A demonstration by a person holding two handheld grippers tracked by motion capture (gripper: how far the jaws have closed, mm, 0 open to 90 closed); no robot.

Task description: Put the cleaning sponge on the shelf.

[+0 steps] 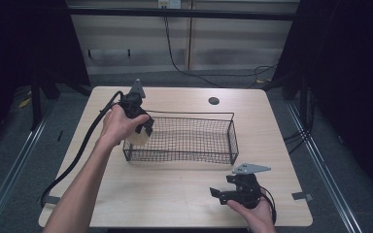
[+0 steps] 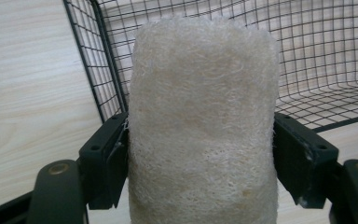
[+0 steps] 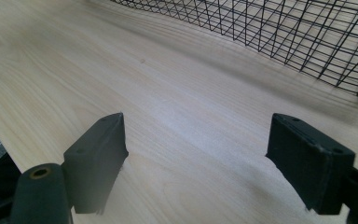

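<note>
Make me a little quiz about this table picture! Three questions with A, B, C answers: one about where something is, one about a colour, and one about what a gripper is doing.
1. Where is the loofah sponge?
A. Flat on the table near the right gripper
B. Between the left gripper's jaws, at the wire basket's left end
C. On the floor

2. What colour is the wire basket?
A. Black
B. Red
C. White

3. How is the right gripper?
A. Shut on the sponge
B. Shut on the basket's rim
C. Open, with nothing between its jaws

Answers:
1. B: the left gripper view shows the left gripper squeezing the sponge on both sides, with the basket's mesh just behind.
2. A: its wires look black against the pale wooden table.
3. C: the right gripper view shows bare wood between the wide-apart jaws.
</note>
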